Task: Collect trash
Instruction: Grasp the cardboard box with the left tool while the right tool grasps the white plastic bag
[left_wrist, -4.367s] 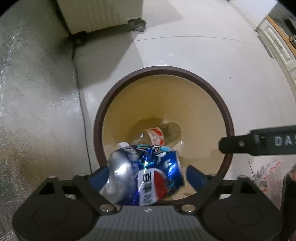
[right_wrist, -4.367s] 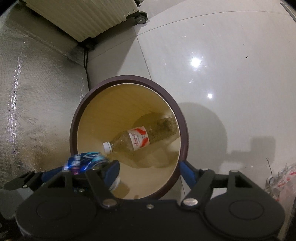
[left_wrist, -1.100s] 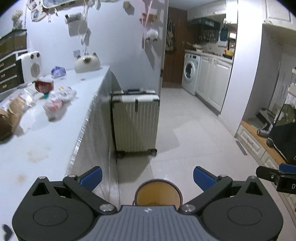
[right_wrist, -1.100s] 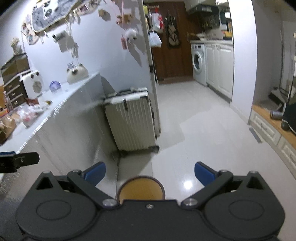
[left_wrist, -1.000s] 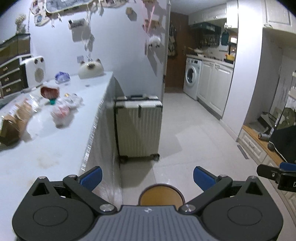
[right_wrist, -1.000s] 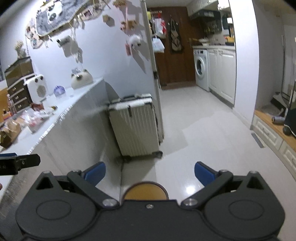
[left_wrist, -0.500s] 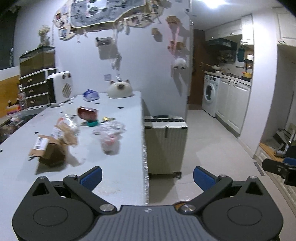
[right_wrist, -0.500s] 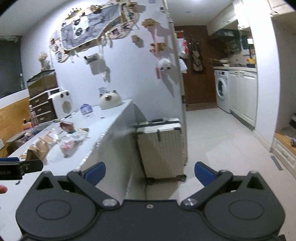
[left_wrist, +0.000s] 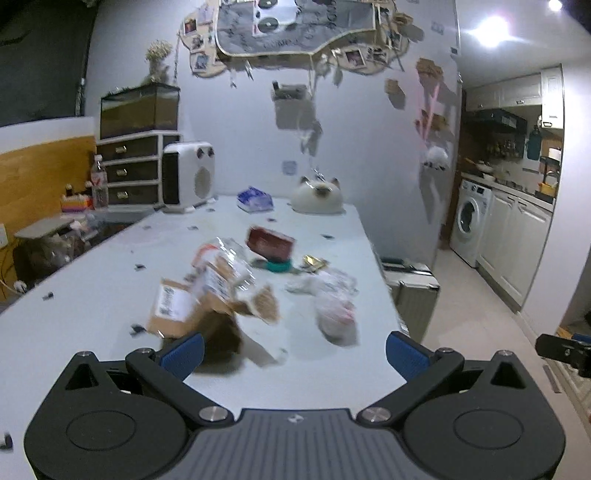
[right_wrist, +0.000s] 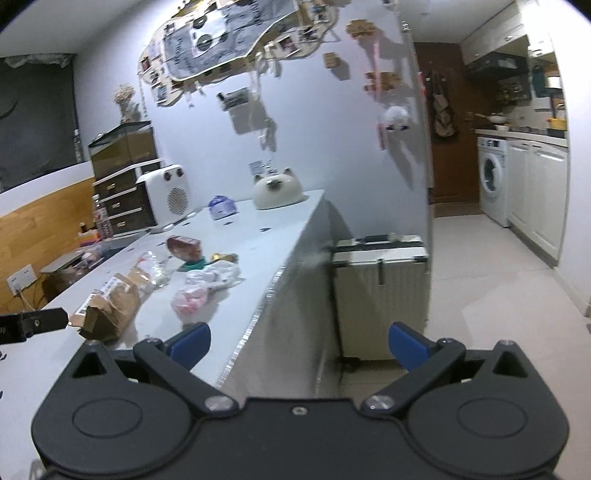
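Trash lies on the white table (left_wrist: 110, 273): a torn brown cardboard box (left_wrist: 192, 314) (right_wrist: 110, 306), a clear plastic wrapper (left_wrist: 225, 266), a crumpled pinkish plastic bag (left_wrist: 334, 310) (right_wrist: 192, 299), a red packet (left_wrist: 269, 242) (right_wrist: 184, 247) and a white wad (right_wrist: 218, 275). My left gripper (left_wrist: 293, 349) hangs open over the table's near edge, just short of the box. My right gripper (right_wrist: 299, 341) is open and empty beside the table's right edge, above the floor. The bin is out of view.
At the table's far end stand a white heater (left_wrist: 188, 177), a cat-shaped pot (left_wrist: 317, 195) and a blue pack (left_wrist: 255, 199). A cream suitcase (right_wrist: 380, 291) stands against the table's right side. Tiled floor runs towards a washing machine (right_wrist: 493, 184).
Both grippers have lifted from the bin on the floor and swung up to the table. The can that the left gripper held 4.4 s ago is gone from its fingers.
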